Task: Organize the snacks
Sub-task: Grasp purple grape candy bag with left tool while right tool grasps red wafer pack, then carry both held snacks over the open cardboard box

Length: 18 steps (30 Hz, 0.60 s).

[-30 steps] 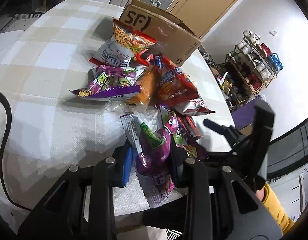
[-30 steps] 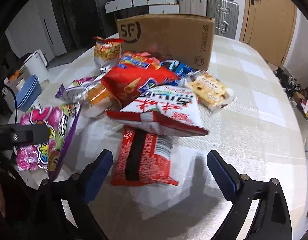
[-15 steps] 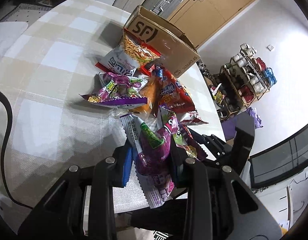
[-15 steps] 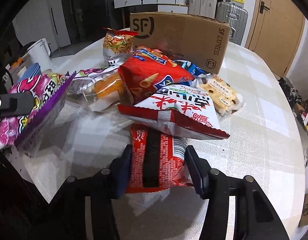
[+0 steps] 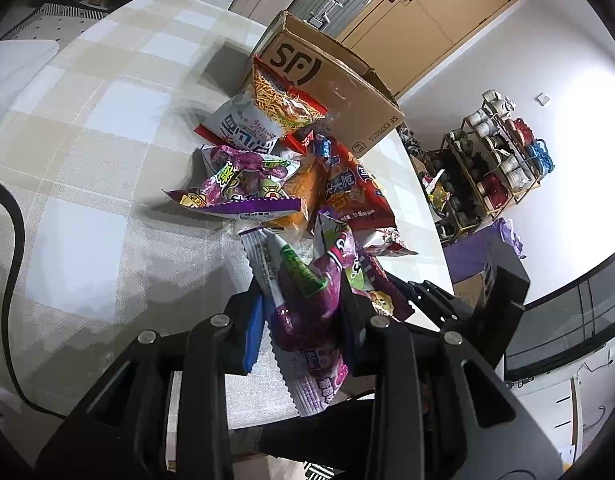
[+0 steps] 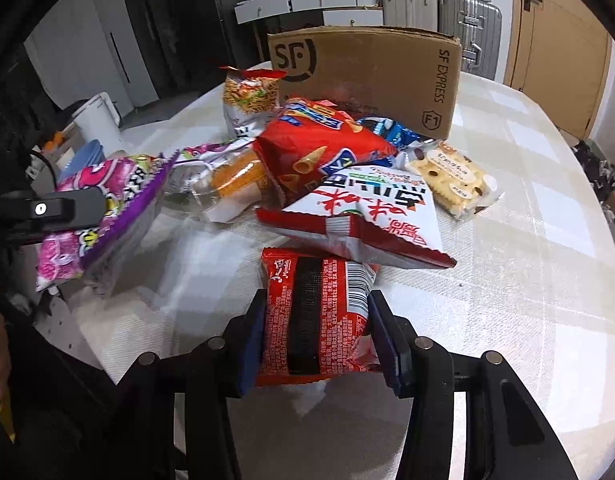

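Snacks lie heaped mid-tabletop [image 6: 527, 300] before the far cardboard box [image 6: 367, 76]. My left tongs [image 5: 303, 320] clamp a purple packet [image 5: 307, 304]; my right tongs [image 6: 315, 328] pinch the near red packet [image 6: 315, 312]. Next, I judge, lift both toward the box.

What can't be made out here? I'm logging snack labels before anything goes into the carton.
- Inside of the brown cardboard carton: both views show only its outer walls.
- Red foil packet in the right claw: front face turned away, top under the red-and-white bag.
- Blue wrapper: mostly buried, right wrist view.
- Purple sweets bag in the left claw: crumpled, name unreadable.
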Tool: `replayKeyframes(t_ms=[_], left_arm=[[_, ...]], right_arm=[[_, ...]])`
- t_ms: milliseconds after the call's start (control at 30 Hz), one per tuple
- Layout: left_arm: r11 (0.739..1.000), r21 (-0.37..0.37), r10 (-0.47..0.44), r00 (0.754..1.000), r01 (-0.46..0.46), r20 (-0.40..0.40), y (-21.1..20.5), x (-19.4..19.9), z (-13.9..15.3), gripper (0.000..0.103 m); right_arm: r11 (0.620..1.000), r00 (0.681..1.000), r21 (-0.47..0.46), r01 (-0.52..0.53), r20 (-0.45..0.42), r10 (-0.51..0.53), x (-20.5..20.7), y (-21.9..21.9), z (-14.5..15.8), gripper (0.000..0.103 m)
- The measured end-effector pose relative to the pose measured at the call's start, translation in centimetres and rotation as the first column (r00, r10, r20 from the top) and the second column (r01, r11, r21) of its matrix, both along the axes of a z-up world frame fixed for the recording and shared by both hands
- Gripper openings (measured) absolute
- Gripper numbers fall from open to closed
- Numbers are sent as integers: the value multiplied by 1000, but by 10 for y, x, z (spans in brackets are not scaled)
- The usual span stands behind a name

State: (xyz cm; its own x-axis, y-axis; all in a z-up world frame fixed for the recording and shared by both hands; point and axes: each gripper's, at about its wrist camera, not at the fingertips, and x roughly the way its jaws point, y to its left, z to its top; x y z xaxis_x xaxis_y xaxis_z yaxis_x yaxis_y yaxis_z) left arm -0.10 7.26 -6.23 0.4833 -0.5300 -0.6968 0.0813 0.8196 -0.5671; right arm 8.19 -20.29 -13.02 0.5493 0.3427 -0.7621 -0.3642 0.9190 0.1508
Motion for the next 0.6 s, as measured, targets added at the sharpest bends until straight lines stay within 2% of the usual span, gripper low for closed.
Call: replayKeyframes(t_ms=[167, 300, 400, 600], left_arm=[[1000, -2, 9, 1000, -9, 1, 2, -1, 0, 27], [1000, -12, 1, 1000, -1, 6, 1, -2, 2, 27], [1000, -5, -12, 1000, 12, 24, 0, -5, 7, 27], [999, 5, -32, 995, 32, 90, -5, -14, 23, 27]], right_arm=[[996, 999, 82, -31, -8, 32, -7, -2, 5, 49], [992, 998, 119, -53, 41, 49, -20, 0, 16, 49], [988, 996, 148, -36, 91, 23, -31, -4, 26, 49], [974, 984, 222, -43, 178, 3, -43, -16, 45, 49]])
